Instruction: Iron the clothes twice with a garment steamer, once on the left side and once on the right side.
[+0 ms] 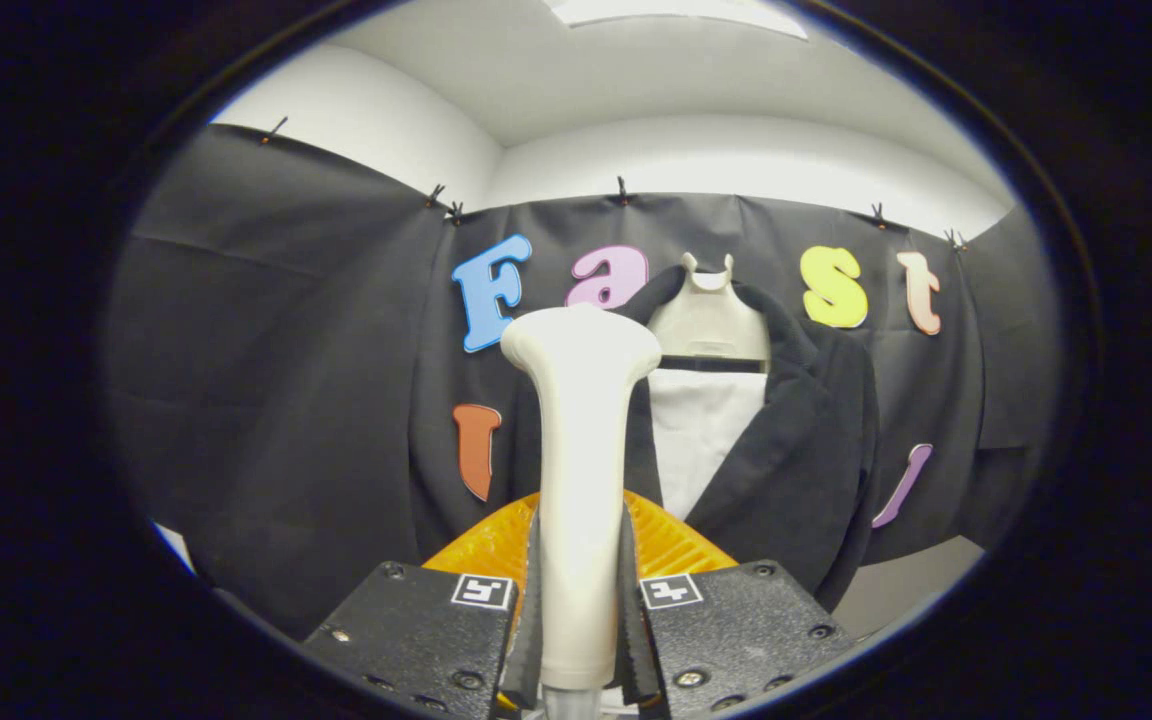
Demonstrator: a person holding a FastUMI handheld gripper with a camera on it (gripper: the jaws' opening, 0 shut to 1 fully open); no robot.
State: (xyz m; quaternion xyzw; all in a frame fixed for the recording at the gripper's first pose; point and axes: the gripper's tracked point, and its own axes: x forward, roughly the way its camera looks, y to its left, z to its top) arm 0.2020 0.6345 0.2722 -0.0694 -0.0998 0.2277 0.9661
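Black cloth booth wall [266, 380] spans everything beyond the tool, white wall and ceiling above it.

Dark fuzzy jacket [796, 440] hangs on that wall, beyond the tool and off to its right. It sits on a cream plastic hanger form [708, 320], open at the front over a white inner panel [701, 440]. Left lapel partly hidden behind the steamer head.

Cream plastic garment steamer [581, 470] stands upright between the tool's fingers. Handle runs up from the grip, and the wider rounded head tops out ahead of the tool, level with the jacket collar. Orange ribbed piece [676, 540] is just ahead of the fingers, behind the handle; can't tell what it belongs to.

Tool [581, 610]: narrow, both black fingers pressed on the steamer's lower handle, one each side. Grip looks centred, handle not tilted.

Progress, judged from this frame:
- Steamer is picked up and in hand, so the grasp is done.
- Head looks well apart from the fabric, no contact visible. No steam visible.
- Nothing on the jacket shows whether a pass has been made. Can't tell if left or right side is finished.
- Best guess: early, both strokes left to do. Next needs the head brought to one jacket front, then run along it, then the other side.
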